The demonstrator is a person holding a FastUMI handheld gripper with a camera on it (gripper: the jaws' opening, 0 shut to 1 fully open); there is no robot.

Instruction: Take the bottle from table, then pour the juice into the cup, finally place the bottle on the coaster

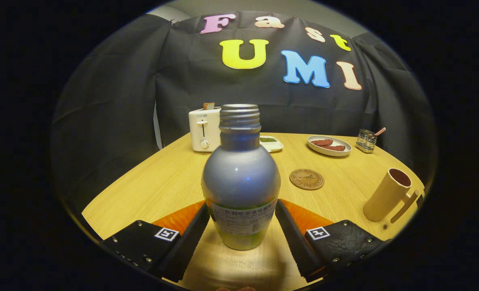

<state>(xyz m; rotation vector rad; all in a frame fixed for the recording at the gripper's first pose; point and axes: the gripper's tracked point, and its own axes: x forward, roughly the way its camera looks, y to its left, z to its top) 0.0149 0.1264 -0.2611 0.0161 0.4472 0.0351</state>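
Black-padded gripper (241, 226) pinches grey capless plastic bottle (240, 178) at its label, upright near tabletop's front edge. Risk: slip or spill swinging toward tan plastic cup (387, 195) by right edge.

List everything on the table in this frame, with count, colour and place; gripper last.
bottle: 1, silvery grey, uncapped, upright between the fingers
coaster: 1, brown, round, beyond the bottle
cup: 1, tan, handled, beside the coaster
toaster: 1, white, far edge
small dish: 1, white, green contents, beside the toaster
plate: 1, white, red food
wire holder: 1, metal, beside the plate
table: 1, light wood
gripper: 1, black fingers touching the bottle's sides
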